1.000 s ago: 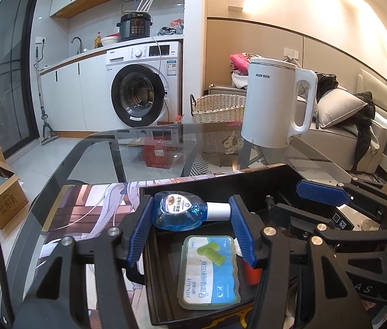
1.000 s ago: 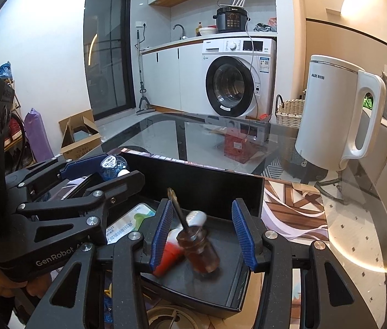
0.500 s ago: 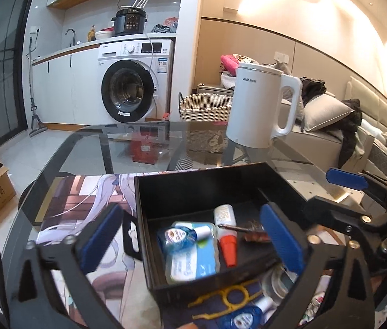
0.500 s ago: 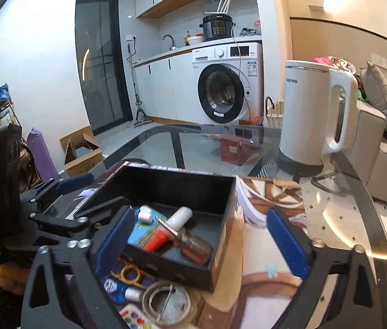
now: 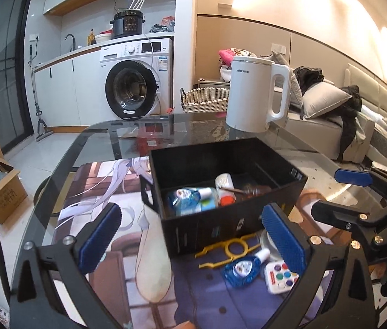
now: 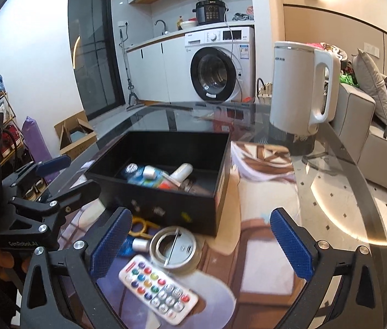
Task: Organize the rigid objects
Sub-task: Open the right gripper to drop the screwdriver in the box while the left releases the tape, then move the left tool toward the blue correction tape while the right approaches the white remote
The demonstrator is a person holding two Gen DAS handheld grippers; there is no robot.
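Your black box (image 5: 229, 192) sits on the printed mat (image 5: 105, 192) toward the middle of the glass table (image 6: 344, 192), its open top showing what lies inside: a blue bottle with a white cap (image 5: 186, 197) on the left side, a white tube with a red-orange cap (image 5: 224, 189) beside it, and a brown-handled screwdriver (image 5: 248, 190) toward the right wall.

Just outside the box's near wall, on the mat, lie a yellow plastic clip (image 5: 231, 248), a second blue bottle (image 5: 244, 267), a roll of clear tape (image 6: 175, 248) and a white remote with coloured buttons (image 6: 159, 288). The remote is nearest to you, the tape touching or almost touching the box's near corner.

Your left gripper (image 5: 190, 240) hangs above the mat in front of the box, jaws spread wide with nothing between the blue pads. Your right gripper (image 6: 200, 244) is likewise wide open and empty, with the remote and tape below it.

A white electric kettle (image 5: 256, 94) stands at the table's far edge, well apart from the box.
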